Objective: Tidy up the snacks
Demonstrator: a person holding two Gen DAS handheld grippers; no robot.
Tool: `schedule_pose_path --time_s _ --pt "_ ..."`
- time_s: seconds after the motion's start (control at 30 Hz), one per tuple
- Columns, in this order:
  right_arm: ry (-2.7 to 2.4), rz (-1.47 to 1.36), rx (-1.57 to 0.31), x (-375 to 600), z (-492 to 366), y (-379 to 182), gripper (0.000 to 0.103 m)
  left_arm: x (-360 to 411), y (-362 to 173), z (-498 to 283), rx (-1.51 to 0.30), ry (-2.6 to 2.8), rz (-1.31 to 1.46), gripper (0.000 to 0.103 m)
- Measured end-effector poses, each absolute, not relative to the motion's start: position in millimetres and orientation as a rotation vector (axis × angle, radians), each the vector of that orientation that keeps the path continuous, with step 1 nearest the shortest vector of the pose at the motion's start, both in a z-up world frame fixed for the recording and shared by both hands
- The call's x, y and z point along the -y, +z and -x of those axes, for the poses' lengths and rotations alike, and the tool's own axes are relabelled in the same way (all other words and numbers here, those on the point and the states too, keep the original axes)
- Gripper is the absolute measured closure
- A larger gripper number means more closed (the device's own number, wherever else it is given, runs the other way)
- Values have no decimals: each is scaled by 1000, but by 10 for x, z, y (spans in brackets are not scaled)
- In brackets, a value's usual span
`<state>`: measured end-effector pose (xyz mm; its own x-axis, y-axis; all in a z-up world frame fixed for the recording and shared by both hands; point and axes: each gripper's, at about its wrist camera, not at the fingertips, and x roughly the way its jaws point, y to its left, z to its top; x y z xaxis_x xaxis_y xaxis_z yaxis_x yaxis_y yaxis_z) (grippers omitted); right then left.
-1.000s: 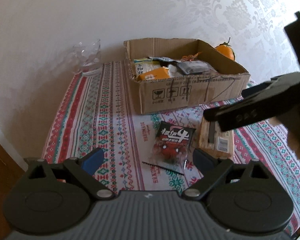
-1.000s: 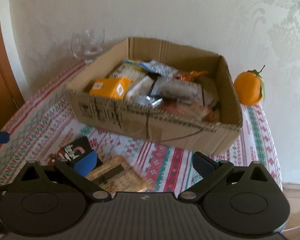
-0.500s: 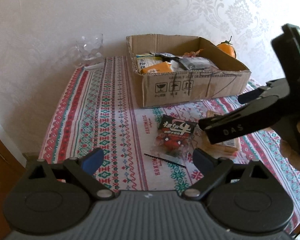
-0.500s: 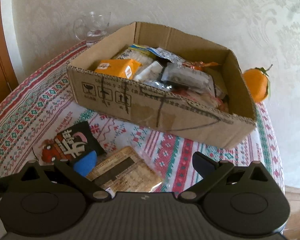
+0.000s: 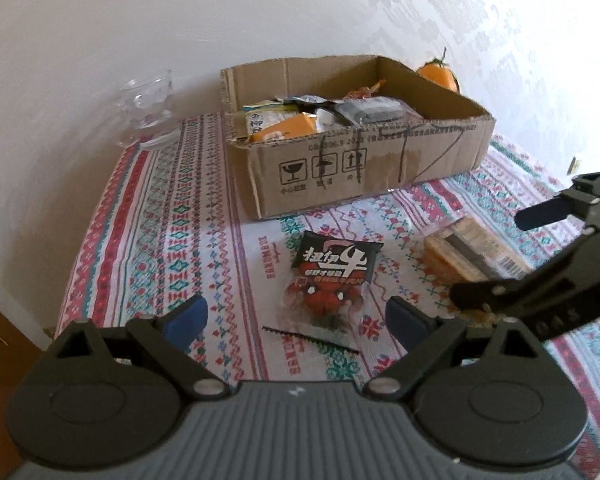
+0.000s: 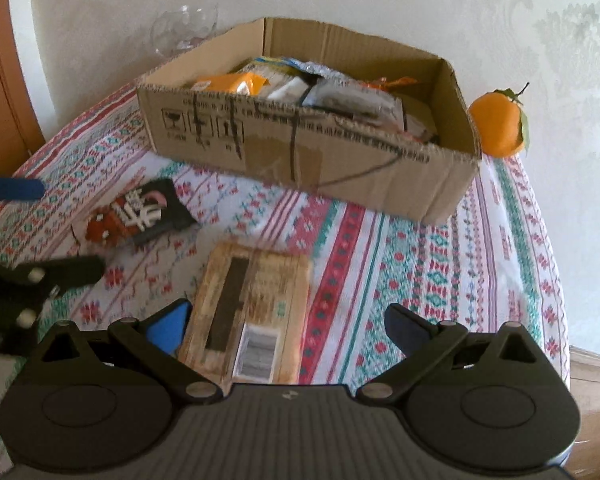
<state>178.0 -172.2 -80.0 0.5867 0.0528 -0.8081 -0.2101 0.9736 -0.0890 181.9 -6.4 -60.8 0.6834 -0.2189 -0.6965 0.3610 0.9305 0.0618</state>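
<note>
My left tool (image 5: 296,318) hangs spread wide over the black-and-red snack packet (image 5: 332,280) on the patterned desk (image 5: 160,216); my right tool (image 6: 286,322), also parted, straddles the tan cracker pack (image 6: 248,308), both before the filled cardboard box (image 6: 312,152).

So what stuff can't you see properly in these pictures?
- Cardboard box, both views: its front wall hides the lower snacks.
- Tan packet, left wrist view: the right gripper covers its near end.
- Orange, left wrist view: mostly behind the box's far wall.
- Glass cup, right wrist view: base hidden behind the box.
- Small print on the tan packet: blurred.
</note>
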Motion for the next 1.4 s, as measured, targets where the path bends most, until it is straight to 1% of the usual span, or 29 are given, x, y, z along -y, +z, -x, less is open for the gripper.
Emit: schedule_pose_path --time_s 0.23,0.53,0.63,0.7,0.73,0.8,0.83,0.87,0.9,1.17,1.23,1.27,1.33,1.37,1.4 --pt "195 137 -927 1865 -1774 -839 0 183 -728 -2008 -778 -356 -270 7" --pt "219 142 -902 1907 -1747 -844 0 214 -751 -2236 -785 -287 -243 6" --pt "223 143 -887 1914 -1726 -850 0 243 -749 -2236 -787 -275 -235 7" --pt "222 142 -876 1913 -1704 -855 0 251 -742 -2213 -793 -278 -221 12" --pt "223 142 -872 1915 -1695 -857 0 249 -737 -2203 -801 -293 -206 18" --pt "222 141 -867 1920 -1689 -860 0 234 -729 -2192 -812 -318 -164 36" --pt "222 141 -867 1919 -1688 -860 0 230 -723 -2187 -817 -336 -148 41" --pt "221 141 -868 1918 -1690 -859 0 226 -715 -2181 -822 -351 -137 50" --pt "218 141 -872 1914 -1694 -855 0 230 -707 -2175 -823 -353 -134 55" --pt "231 166 -896 1774 -1747 -828 1 240 -706 -2152 -825 -346 -134 56" --pt "246 184 -886 1720 -1750 -813 11 235 -707 -2146 -824 -345 -132 56" --pt "256 188 -885 1697 -1755 -798 14 236 -706 -2143 -824 -345 -133 56" --pt "268 191 -886 1670 -1767 -768 28 234 -702 -2149 -827 -347 -132 56" --pt "269 195 -884 1658 -1770 -755 30 234 -701 -2150 -827 -350 -134 56" --pt "272 198 -884 1650 -1771 -747 35 235 -701 -2147 -826 -353 -138 56"
